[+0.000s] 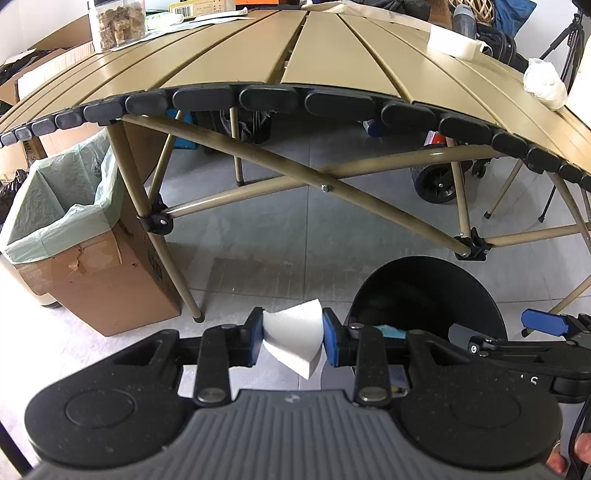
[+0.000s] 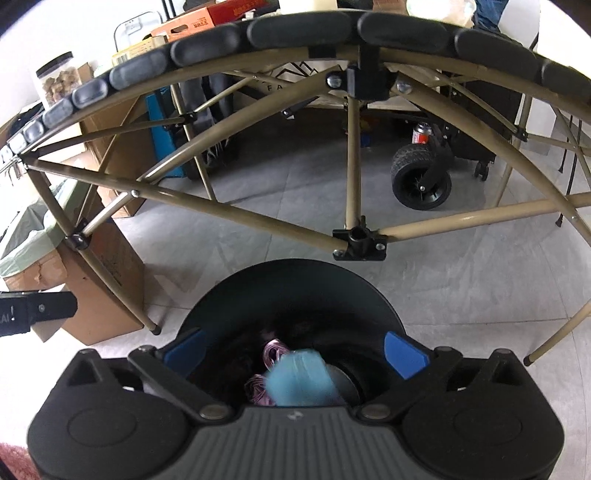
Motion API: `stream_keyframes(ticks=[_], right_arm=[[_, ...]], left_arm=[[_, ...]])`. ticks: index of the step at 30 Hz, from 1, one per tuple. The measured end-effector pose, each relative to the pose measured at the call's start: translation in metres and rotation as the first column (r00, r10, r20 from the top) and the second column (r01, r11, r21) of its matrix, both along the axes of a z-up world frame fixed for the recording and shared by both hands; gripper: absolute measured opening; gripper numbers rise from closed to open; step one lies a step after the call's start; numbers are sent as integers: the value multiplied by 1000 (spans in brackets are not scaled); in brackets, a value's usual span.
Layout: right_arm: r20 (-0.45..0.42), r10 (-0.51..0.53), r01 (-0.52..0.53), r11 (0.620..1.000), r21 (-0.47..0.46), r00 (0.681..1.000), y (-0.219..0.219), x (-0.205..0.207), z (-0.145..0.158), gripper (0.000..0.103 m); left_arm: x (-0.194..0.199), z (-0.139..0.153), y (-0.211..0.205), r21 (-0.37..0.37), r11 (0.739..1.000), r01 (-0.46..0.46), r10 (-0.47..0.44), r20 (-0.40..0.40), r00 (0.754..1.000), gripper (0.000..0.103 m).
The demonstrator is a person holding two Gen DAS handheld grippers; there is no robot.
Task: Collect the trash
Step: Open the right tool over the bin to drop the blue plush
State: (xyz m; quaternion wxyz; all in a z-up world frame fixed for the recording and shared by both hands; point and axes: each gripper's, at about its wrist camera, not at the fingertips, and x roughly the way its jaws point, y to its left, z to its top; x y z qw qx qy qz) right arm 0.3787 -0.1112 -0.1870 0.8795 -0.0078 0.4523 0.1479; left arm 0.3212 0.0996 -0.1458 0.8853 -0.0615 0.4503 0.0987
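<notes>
My left gripper (image 1: 292, 340) is shut on a folded white paper piece (image 1: 291, 338), held in front of the table's edge and above the floor. To its right stands a black round bin (image 1: 424, 291). My right gripper (image 2: 295, 350) hangs over that black bin (image 2: 295, 288) with its jaws wide apart. A blurred light-blue piece of trash (image 2: 299, 380) is loose between and below the blue pads, touching neither, over pink crumpled bits (image 2: 275, 350) inside the bin. The right gripper's blue fingertip (image 1: 543, 321) shows at the right in the left wrist view.
A tan slatted folding table (image 1: 295, 55) stands ahead, bearing a crumpled white tissue (image 1: 545, 83), a white block (image 1: 452, 42) and a jar of snacks (image 1: 116, 24). A cardboard box lined with a green bag (image 1: 66, 221) sits at the left. A wheeled cart (image 2: 421, 181) is behind the table legs.
</notes>
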Motion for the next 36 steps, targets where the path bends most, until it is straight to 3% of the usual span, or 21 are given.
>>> stream_keyframes(ticks=[13,22,36], right_arm=[[-40,12,-14,999,-31,999,4,-3,-1,103],[-136,10,-12,1000,-13,991,-5,-10,3,103],[-125,-28,20,997,-70,992,-36,-30,21,103]], left_arm=[[0,0,-9,-2,999,34,-34,-5,999,33],[0,-2,-20,1,999,52,-52,-11,999,33],[0,-4,-57,10,992,126,-126,-14,992,33]])
